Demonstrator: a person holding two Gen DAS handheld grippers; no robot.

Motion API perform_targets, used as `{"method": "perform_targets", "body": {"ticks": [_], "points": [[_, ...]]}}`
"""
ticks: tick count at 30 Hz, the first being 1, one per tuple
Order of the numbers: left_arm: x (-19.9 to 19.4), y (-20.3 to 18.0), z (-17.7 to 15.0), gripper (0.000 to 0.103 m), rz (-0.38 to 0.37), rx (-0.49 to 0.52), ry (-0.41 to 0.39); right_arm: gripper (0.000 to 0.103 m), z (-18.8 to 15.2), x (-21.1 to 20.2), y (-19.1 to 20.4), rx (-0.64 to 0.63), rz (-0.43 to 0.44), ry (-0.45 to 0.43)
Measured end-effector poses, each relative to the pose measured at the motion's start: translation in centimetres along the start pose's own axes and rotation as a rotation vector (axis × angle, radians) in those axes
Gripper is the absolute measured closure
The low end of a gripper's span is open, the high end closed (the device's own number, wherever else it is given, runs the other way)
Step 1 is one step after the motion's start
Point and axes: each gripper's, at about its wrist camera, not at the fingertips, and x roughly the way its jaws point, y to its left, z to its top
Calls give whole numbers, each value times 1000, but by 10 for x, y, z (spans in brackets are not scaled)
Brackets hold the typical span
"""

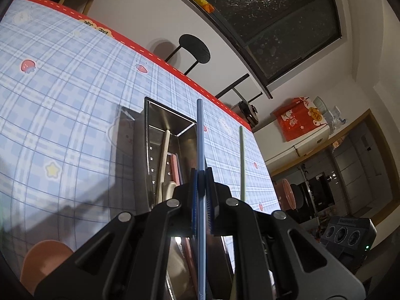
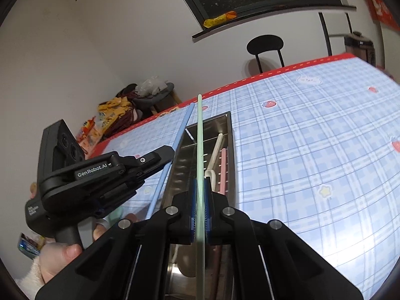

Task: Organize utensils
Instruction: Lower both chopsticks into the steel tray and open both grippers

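Left gripper: fingers pinched on a blue chopstick, held over the steel utensil box. Right gripper: fingers pinched on a pale green chopstick, also over the box. A white spoon and a pink utensil are seen inside the box, which sits near the red far edge of the plaid tabletop.

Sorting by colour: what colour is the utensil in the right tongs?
Pale green handle, clearest in the right wrist view.
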Motion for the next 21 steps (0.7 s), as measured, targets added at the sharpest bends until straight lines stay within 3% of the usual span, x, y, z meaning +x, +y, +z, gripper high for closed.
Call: {"method": "perform_targets", "body": {"ticks": [6, 17, 21], "points": [[0, 1, 1, 93, -50, -24, -18, 97, 0, 3, 0, -8, -7, -8], [7, 12, 2, 94, 5, -43, 13, 97, -2, 13, 2, -22, -27, 15], [6, 11, 1, 89, 12, -33, 17, 96, -1, 8, 4, -12, -11, -1]]}}
